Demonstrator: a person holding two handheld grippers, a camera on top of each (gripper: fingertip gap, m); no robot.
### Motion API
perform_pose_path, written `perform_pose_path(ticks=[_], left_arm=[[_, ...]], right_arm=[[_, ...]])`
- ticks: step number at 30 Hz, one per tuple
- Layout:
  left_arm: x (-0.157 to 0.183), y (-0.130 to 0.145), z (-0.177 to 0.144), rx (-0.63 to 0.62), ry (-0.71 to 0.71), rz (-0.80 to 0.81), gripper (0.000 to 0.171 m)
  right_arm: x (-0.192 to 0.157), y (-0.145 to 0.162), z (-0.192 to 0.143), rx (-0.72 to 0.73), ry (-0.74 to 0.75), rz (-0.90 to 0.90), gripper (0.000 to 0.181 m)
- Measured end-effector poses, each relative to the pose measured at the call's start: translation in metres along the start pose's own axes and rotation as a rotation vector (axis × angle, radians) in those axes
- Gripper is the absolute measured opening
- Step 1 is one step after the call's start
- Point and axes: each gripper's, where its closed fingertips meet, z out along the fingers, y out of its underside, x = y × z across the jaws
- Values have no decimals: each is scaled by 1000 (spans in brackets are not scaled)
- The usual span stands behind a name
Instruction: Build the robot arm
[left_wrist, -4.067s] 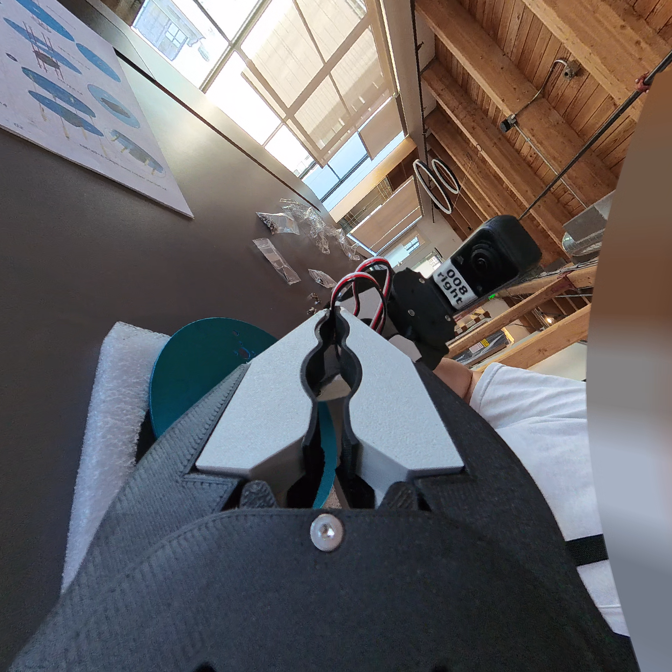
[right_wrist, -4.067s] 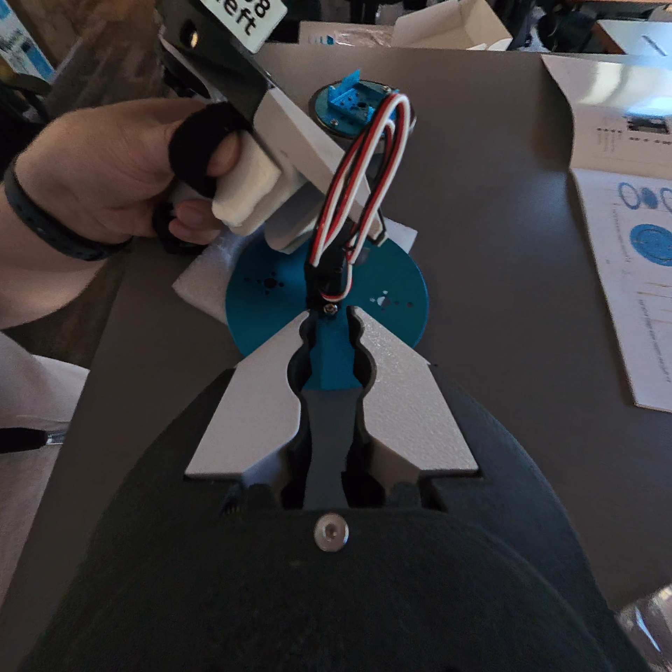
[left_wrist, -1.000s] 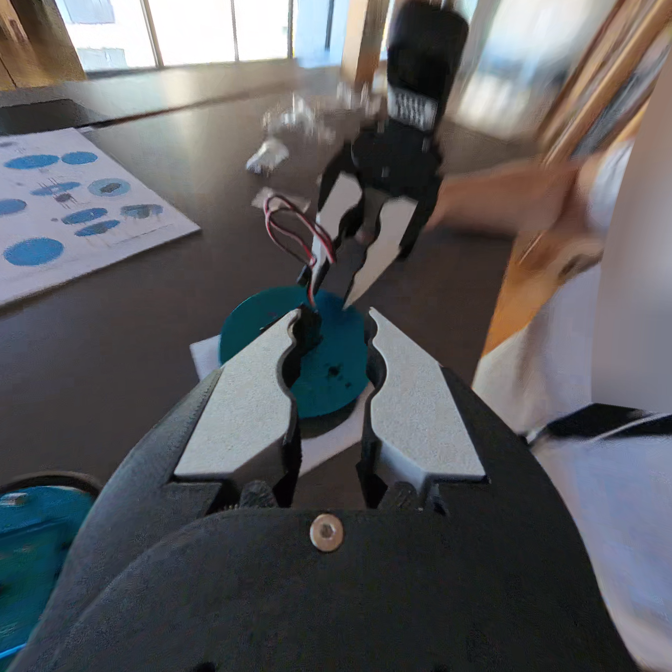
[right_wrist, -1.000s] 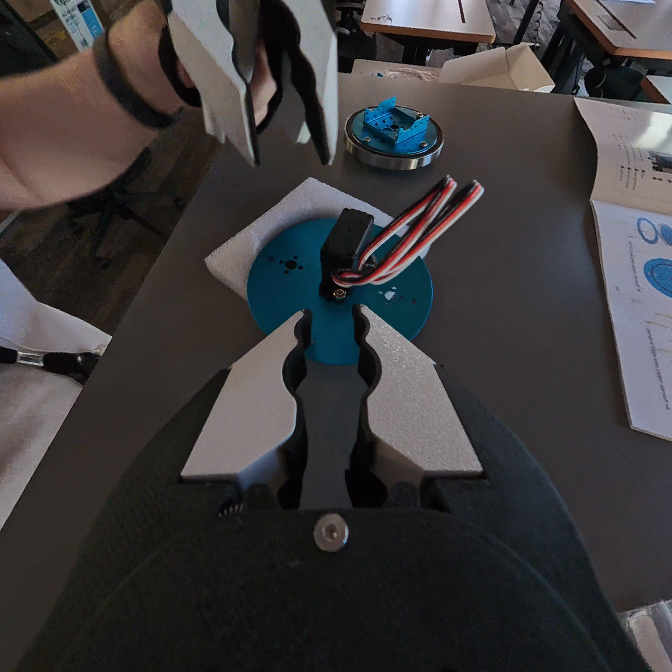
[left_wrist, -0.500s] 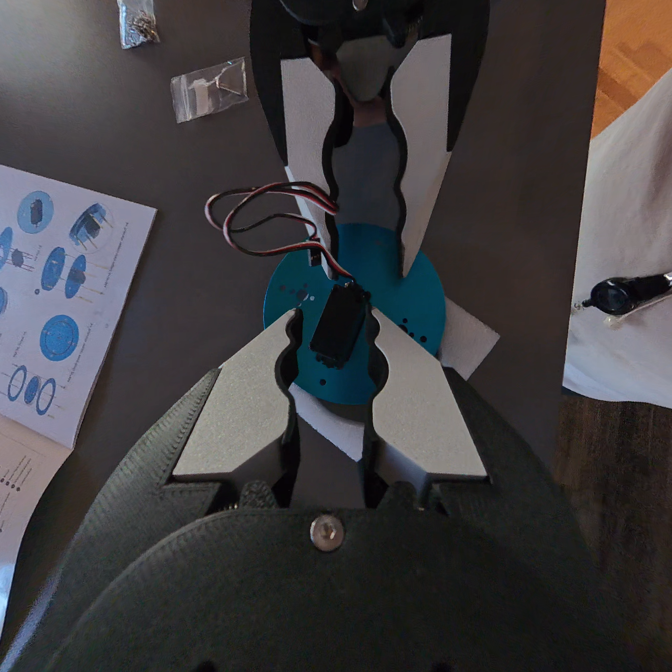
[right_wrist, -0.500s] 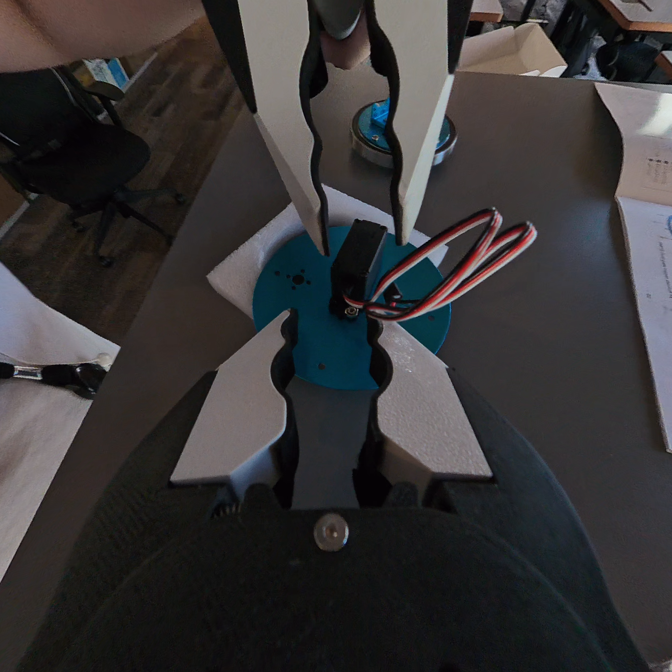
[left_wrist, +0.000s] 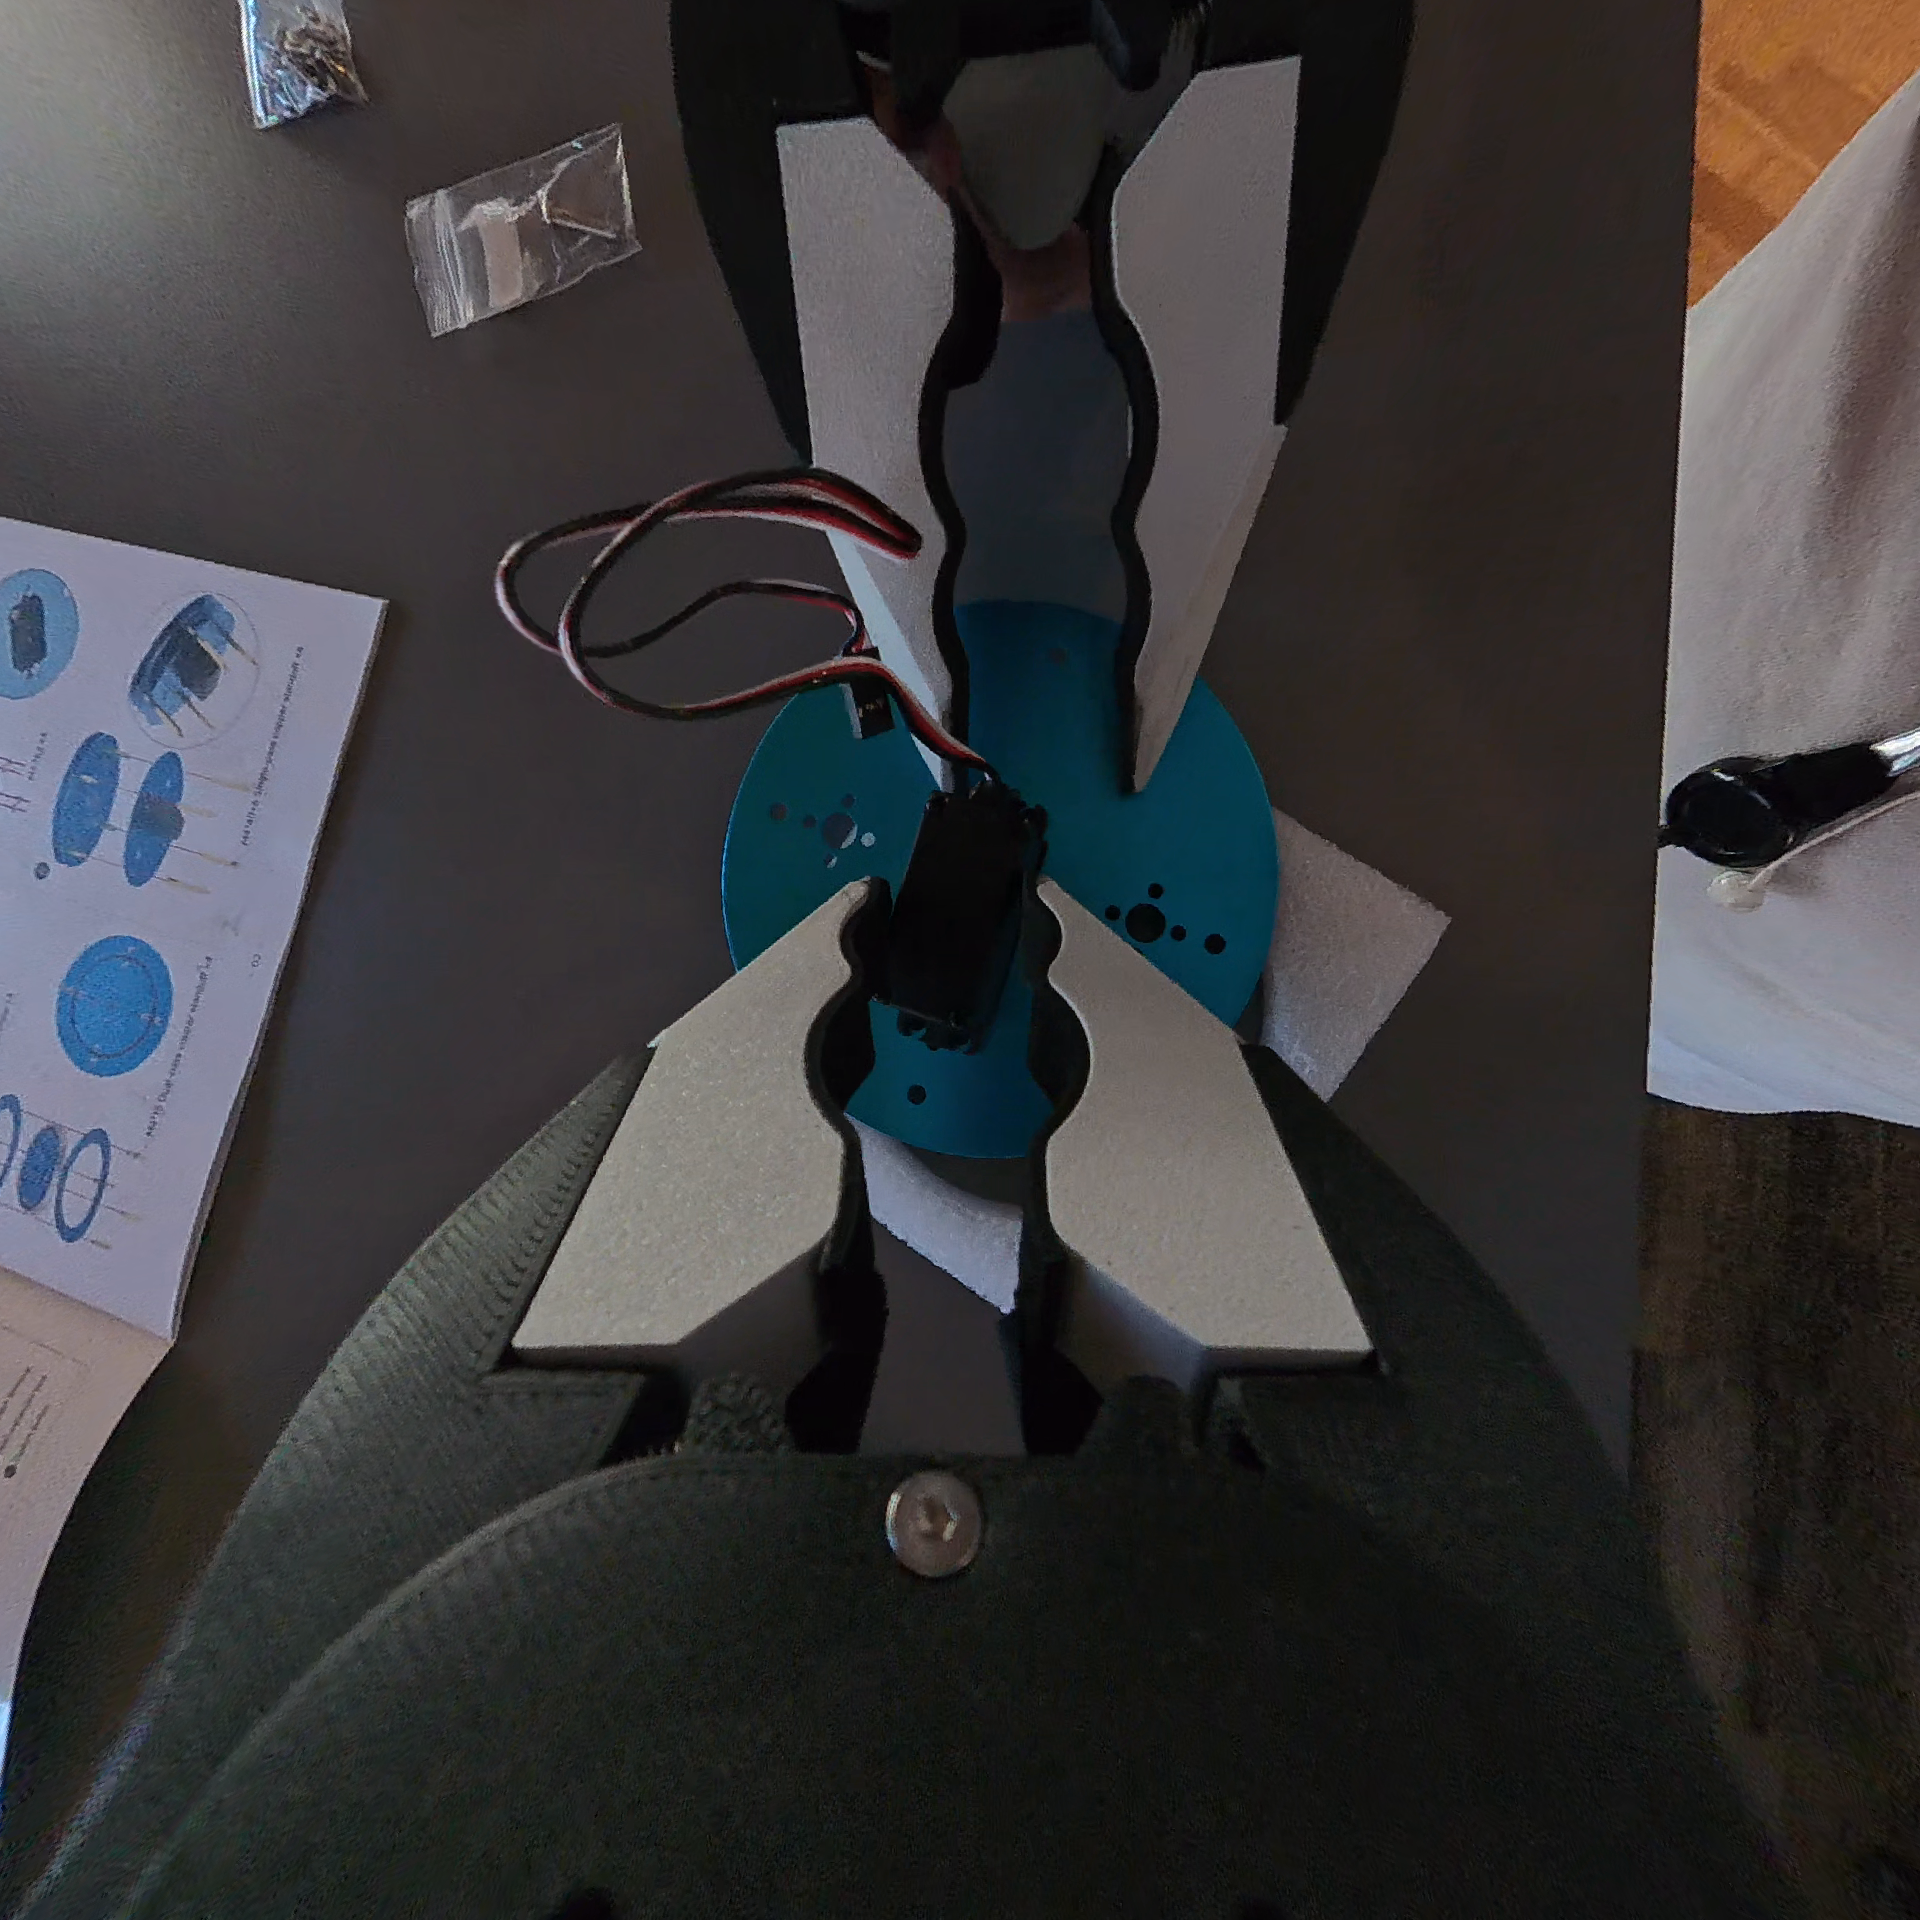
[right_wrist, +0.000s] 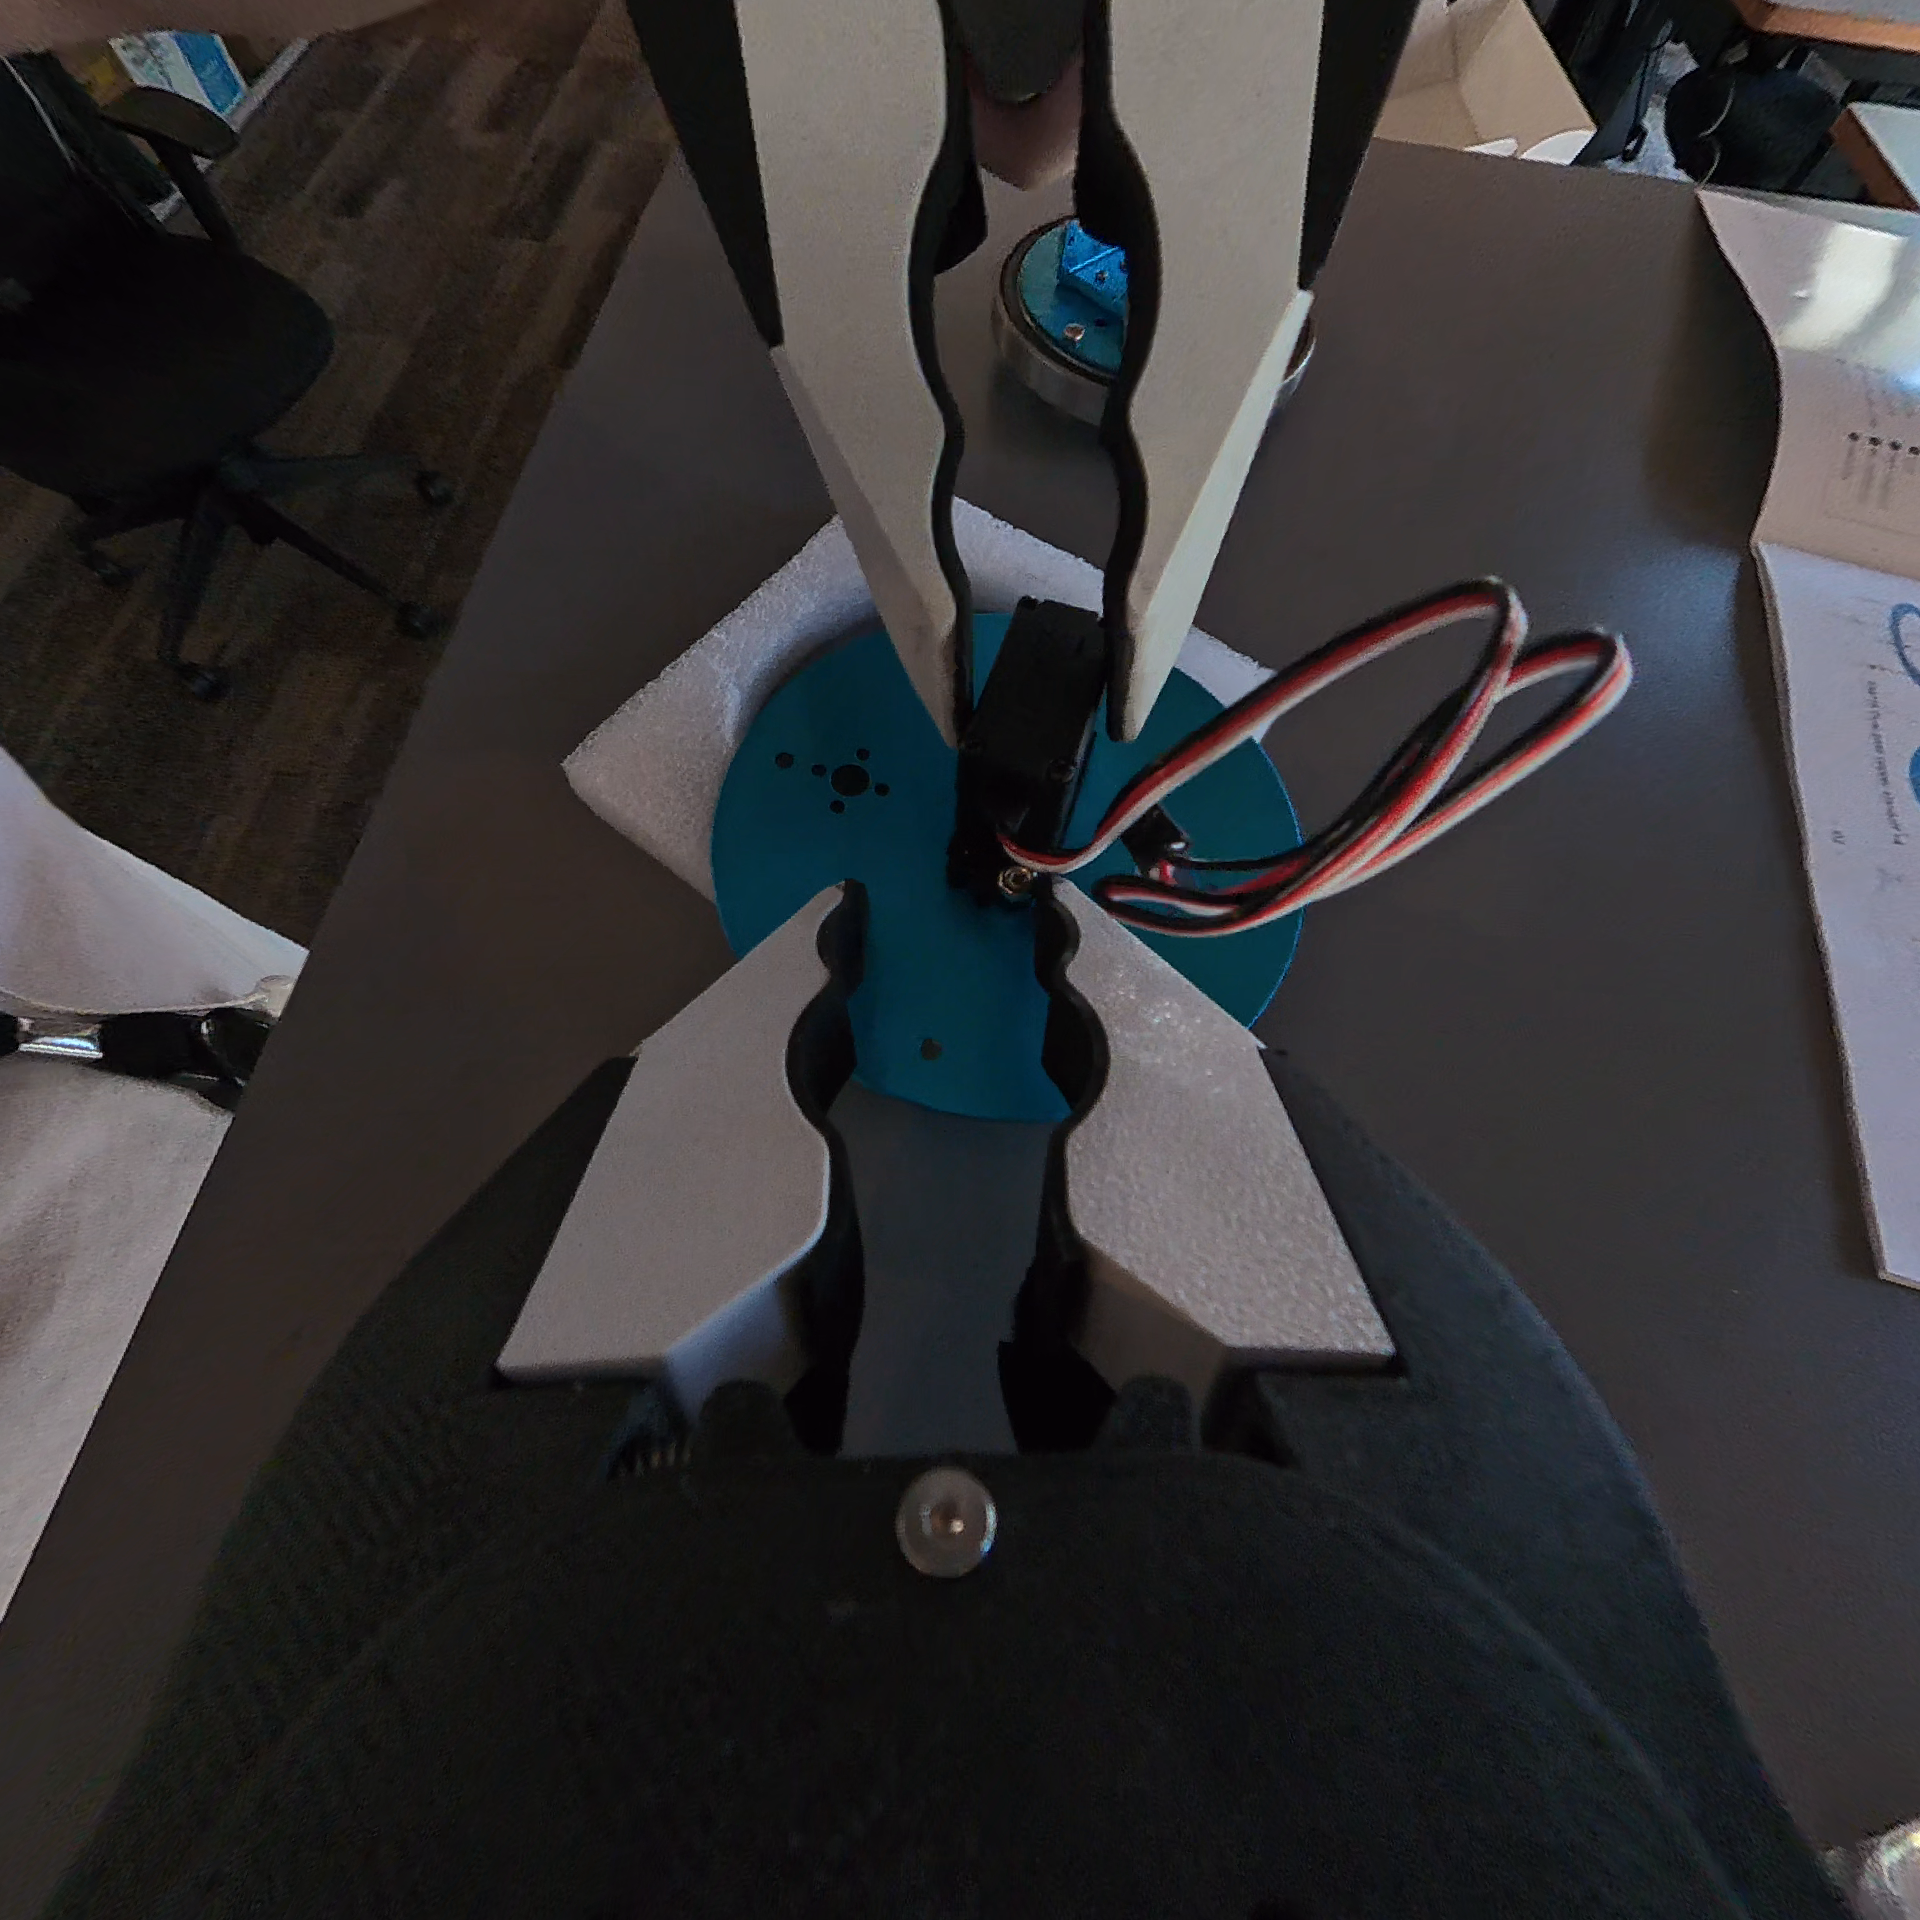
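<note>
Two grippers face each other above one blue disc lying on one white foam sheet on a dark table. The left gripper is spread wide around one black servo standing on the disc, gripping nothing. The right gripper gapes empty just before it. Bare table flanks the disc. Beyond lie two plastic bags, one holding small dark hardware.

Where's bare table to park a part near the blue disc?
Free: dark table between the blue disc and the instruction sheet, clear of the wire loop. Also between the disc and the parts bag. Crowded: over the disc, where both grippers flank the black servo.
</note>
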Motion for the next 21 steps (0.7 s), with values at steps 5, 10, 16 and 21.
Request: perform_pose_path(ticks=[5, 10, 16, 21], left_arm=[[0, 0, 0, 7, -7, -9, 25], [-1, -1, 1, 16, -16, -21, 24], [0, -2, 1, 23, -15, -25, 25], [2, 2, 5, -19, 12, -47, 35]], right_arm=[[-2, 0, -1, -11, 45, -19, 32], [-19, 0, -1, -10, -20, -35, 0], [-2, -10, -13, 24, 68, -44, 15], [6, 11, -14, -15, 29, 33, 20]])
